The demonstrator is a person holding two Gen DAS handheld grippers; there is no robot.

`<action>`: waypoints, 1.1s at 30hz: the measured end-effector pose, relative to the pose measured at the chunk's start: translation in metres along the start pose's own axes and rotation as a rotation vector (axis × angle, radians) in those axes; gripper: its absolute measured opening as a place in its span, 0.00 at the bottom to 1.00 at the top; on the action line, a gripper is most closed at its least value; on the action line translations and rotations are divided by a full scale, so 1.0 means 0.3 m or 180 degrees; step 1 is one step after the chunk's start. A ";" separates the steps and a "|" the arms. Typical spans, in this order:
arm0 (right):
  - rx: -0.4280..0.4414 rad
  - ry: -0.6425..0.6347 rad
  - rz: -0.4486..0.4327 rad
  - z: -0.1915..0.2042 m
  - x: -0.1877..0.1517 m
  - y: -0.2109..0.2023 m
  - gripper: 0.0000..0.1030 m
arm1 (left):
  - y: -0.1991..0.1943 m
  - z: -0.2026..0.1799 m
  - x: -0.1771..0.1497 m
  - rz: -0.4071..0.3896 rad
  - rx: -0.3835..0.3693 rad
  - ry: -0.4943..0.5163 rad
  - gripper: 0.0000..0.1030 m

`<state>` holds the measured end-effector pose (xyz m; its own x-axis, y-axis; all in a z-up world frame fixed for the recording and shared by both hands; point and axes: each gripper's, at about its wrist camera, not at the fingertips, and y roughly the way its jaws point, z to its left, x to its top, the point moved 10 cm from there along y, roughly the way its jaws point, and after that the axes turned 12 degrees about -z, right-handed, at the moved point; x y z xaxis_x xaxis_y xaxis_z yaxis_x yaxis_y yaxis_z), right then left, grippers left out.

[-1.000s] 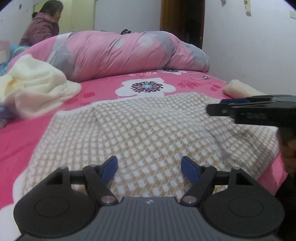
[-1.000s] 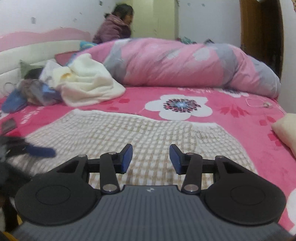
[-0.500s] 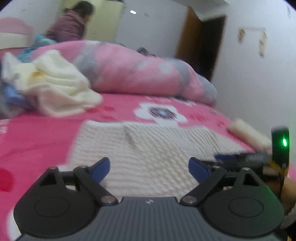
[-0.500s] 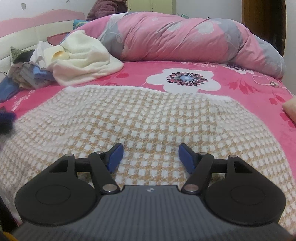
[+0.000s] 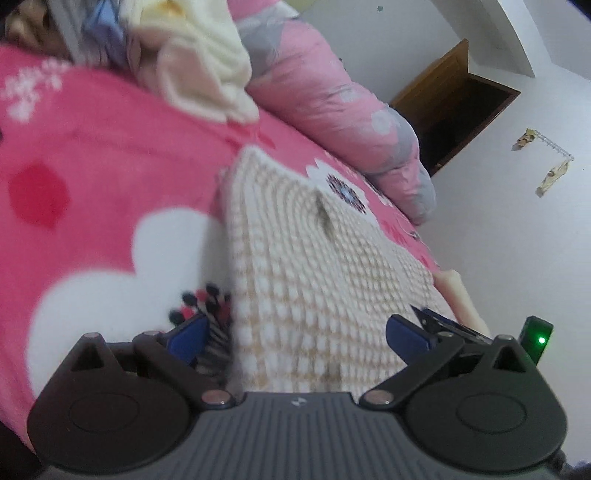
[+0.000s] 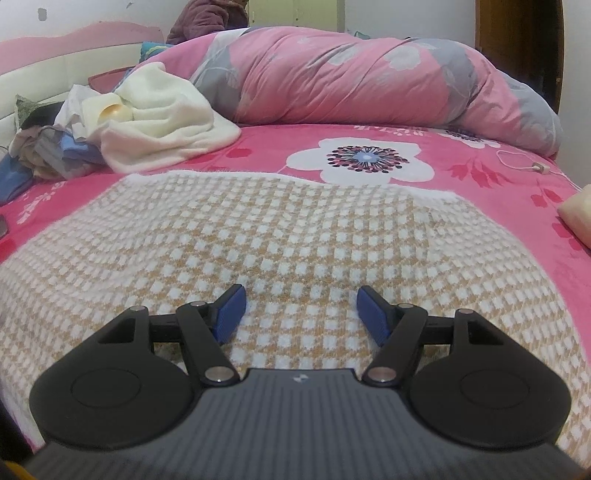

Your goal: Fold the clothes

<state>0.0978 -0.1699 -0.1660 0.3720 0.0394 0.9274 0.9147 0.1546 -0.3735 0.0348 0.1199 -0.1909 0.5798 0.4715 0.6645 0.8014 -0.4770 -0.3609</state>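
Note:
A tan-and-white checked knit garment (image 6: 295,229) lies spread flat on the pink floral bed sheet (image 6: 480,173). My right gripper (image 6: 301,314) hovers low over the garment's near middle, open, with only the cloth's surface below its blue pads. In the tilted left wrist view, my left gripper (image 5: 295,332) is at the left edge of the garment (image 5: 314,266). Its jaws are opening wide, and the pads press on nothing. The edge of the garment and the sheet lie between them. The right gripper's body with a green light (image 5: 537,338) shows at the right.
A heap of loose clothes topped by a cream towel (image 6: 159,122) lies at the back left. A rolled pink-and-grey duvet (image 6: 351,77) runs across the back. A cream folded item (image 6: 576,218) and a white cable (image 6: 532,166) lie at the right. A person (image 6: 207,18) is beyond the duvet.
My left gripper has swung left to the garment's left edge, rolled over and widened its jaws. My right gripper sank closer to the garment and opened wider.

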 end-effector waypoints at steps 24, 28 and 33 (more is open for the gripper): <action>-0.0030 0.0113 -0.0166 -0.002 -0.010 -0.003 0.66 | 0.321 0.014 0.080 0.0737 -0.0267 -0.0158 0.32; 0.0016 0.0083 -0.0185 -0.004 -0.008 -0.002 0.66 | 0.283 -0.076 0.130 0.0618 -0.0267 -0.0150 0.27; 0.0089 0.0021 -0.0245 -0.006 -0.006 -0.005 0.66 | 0.257 -0.262 0.190 0.0578 -0.0413 -0.0234 0.25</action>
<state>0.0960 -0.1720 -0.1672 0.3018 0.0199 0.9531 0.9359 0.1845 -0.3002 0.1179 0.0518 -0.1294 0.7257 0.4198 0.5451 0.6601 -0.6479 -0.3800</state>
